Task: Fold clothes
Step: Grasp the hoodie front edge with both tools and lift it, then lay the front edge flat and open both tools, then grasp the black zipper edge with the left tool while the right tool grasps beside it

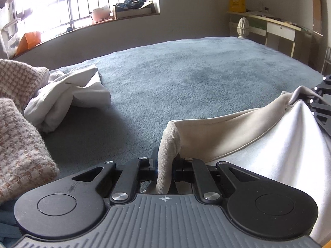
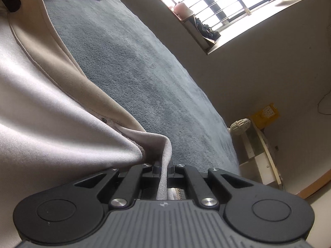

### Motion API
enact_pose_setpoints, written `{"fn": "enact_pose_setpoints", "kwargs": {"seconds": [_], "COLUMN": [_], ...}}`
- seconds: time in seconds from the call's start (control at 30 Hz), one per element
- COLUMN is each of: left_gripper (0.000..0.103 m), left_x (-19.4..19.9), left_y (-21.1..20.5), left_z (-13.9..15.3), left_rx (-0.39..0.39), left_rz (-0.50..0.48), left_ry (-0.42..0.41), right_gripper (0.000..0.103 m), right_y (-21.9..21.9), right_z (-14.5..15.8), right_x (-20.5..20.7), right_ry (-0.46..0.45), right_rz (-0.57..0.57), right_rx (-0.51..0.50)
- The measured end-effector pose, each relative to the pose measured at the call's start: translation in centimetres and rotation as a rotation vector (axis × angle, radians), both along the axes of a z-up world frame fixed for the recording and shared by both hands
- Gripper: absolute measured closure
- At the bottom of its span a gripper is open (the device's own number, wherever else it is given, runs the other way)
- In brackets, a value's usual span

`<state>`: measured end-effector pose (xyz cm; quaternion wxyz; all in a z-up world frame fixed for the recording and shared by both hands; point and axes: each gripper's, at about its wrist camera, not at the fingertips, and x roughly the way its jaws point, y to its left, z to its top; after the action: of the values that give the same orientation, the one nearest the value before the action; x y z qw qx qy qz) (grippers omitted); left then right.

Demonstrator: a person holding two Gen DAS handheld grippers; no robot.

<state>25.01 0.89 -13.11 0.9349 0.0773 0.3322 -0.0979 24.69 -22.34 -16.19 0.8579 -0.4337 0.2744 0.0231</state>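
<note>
Both tongs, left (image 1: 165, 169) and right (image 2: 164, 170), clamped on beige garment (image 1: 238, 132) edges, lifted over the bed (image 1: 186, 72) at frame centre; thin bite, likely slipping under the cloth's weight.

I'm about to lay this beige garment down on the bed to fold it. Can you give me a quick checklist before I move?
1. Left gripper clamped on the beige garment: ok, fabric pinched between the fingers.
2. Right gripper clamped on the garment's edge: ok.
3. Garment stretched between both grippers: ok, some slack remains.
4. Open space on the blue blanket ahead: ok.
5. White crumpled clothing and checked knit out of the way: ok, off to the left.
6. Garment's lower part hanging free: cannot tell.
</note>
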Motion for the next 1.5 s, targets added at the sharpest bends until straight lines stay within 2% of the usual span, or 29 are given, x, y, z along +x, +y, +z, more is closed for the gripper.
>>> {"fn": "enact_pose_setpoints", "kwargs": {"seconds": [0.1,0.13,0.2,0.27,0.3,0.4,0.43,0.47,0.57,0.63,0.67,0.8,0.87,0.93,1.0,1.07,1.1,1.27,1.4,1.5], "left_gripper": [0.091,0.088,0.075,0.034,0.029,0.027,0.023,0.016,0.008,0.006,0.006,0.005,0.004,0.003,0.003,0.003,0.003,0.004,0.008,0.007], "left_x": [-0.3,-0.3,-0.4,-0.3,-0.3,-1.5,-2.1,-2.6,-4.4,-5.6,-6.2,-8.1,-9.2,-10.1,-10.5,-10.5,-10.3,-9.0,-7.8,-7.6], "left_y": [-0.4,-0.3,0.1,0.9,1.4,2.8,3.2,3.5,4.3,4.5,4.7,5.1,5.1,4.5,3.8,3.1,3.0,4.0,6.1,6.5], "left_z": [-0.2,-0.1,0.4,1.0,1.5,3.3,4.1,5.0,7.5,9.0,9.6,10.5,10.1,8.7,6.7,4.7,3.6,1.0,0.7,0.4], "left_rx": [0.033,0.035,0.026,-0.003,-0.029,-0.093,-0.100,-0.099,-0.081,-0.054,-0.042,-0.044,-0.050,-0.004,0.095,0.175,0.191,0.149,0.062,0.071], "left_rz": [-0.004,0.001,0.024,0.065,0.086,0.118,0.127,0.130,0.124,0.105,0.095,0.037,-0.012,-0.045,-0.045,-0.028,-0.026,0.070,0.135,0.096], "left_ry": [-0.010,-0.007,0.011,0.055,0.084,0.108,0.110,0.107,0.086,0.073,0.069,0.077,0.086,0.101,0.118,0.132,0.143,0.151,0.183,0.177], "right_gripper": [0.102,0.102,0.100,0.098,0.096,0.080,0.074,0.062,0.049,0.038,0.036,0.036,0.036,0.036,0.038,0.043,0.046,0.061,0.065,0.067], "right_y": [0.1,0.1,0.0,-0.3,-0.4,-1.0,-1.2,-1.5,-2.8,-3.7,-4.2,-5.4,-5.4,-4.6,-3.3,-1.3,-0.3,4.6,8.3,9.3], "right_z": [-0.6,-0.8,-0.7,-0.2,0.1,1.5,2.1,2.7,4.8,6.1,6.7,9.5,11.1,12.2,12.7,12.0,11.6,9.9,8.5,7.5], "right_x": [0.2,0.2,0.2,0.3,0.2,0.1,-0.1,-0.3,-1.9,-3.7,-4.6,-7.6,-8.8,-9.0,-8.8,-8.1,-7.8,-6.0,-4.7,-4.0], "right_ry": [0.014,0.018,0.037,0.062,0.076,0.115,0.132,0.146,0.180,0.184,0.187,0.213,0.237,0.315,0.407,0.455,0.479,0.598,0.685,0.698], "right_rz": [-0.002,-0.002,0.006,0.013,0.019,0.027,0.025,0.021,0.027,0.022,0.019,0.010,0.018,0.035,0.048,0.041,0.037,0.019,0.004,-0.003], "right_rx": [0.013,0.017,0.038,0.059,0.070,0.120,0.146,0.175,0.268,0.315,0.336,0.434,0.536,0.687,0.825,0.851,0.864,0.927,0.971,0.968]}}
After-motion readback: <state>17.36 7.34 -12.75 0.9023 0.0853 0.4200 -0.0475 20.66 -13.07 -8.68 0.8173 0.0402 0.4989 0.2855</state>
